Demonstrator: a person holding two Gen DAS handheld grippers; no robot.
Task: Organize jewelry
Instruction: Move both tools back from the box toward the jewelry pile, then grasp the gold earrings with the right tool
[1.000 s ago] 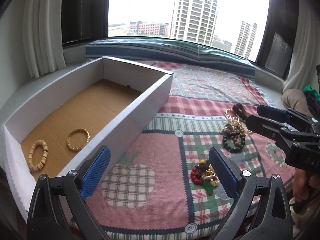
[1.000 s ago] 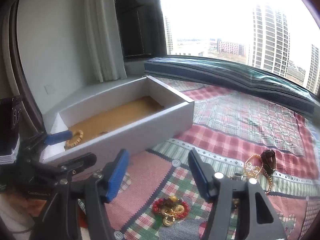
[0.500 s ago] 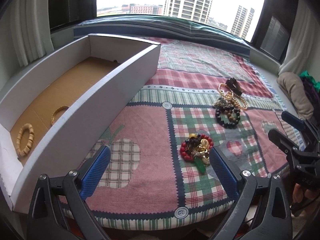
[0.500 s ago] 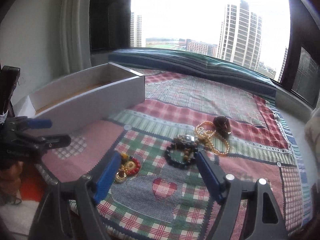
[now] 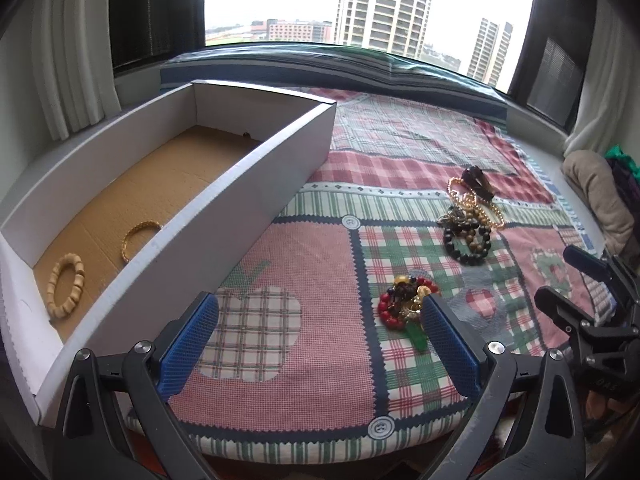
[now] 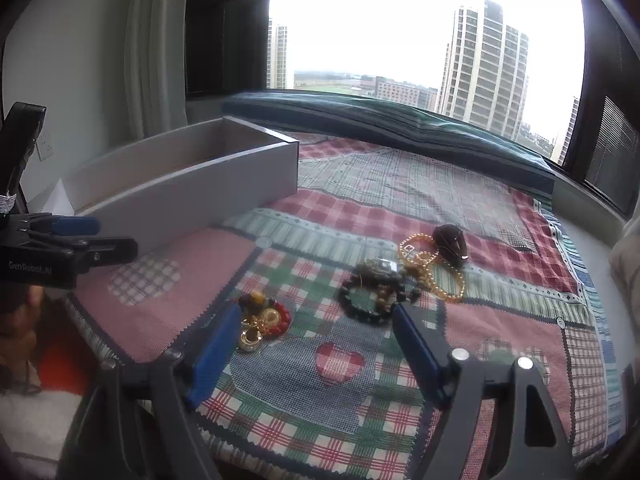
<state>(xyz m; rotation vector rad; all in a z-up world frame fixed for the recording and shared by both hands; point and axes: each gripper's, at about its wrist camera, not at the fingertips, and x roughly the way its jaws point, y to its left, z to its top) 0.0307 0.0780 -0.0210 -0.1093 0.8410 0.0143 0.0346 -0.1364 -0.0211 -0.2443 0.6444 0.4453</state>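
Observation:
A long white box with a brown floor holds a wooden bead bracelet and a gold bangle. On the plaid cloth lie a red bead and gold cluster, a dark bead bracelet and a gold chain with a dark brown piece. They also show in the right wrist view: the cluster, the dark bracelet, the chain. My left gripper is open and empty, just in front of the cluster. My right gripper is open and empty, near the cloth's front edge.
The plaid cloth covers a window seat with a dark striped cushion along the back. Curtains hang at the left. A beige bundle lies at the right. The box stands left of the cloth.
Both grippers have pulled back toward the front edge of the cloth. The right gripper swung right, away from the box, toward the jewelry piles. Both stay open and empty.

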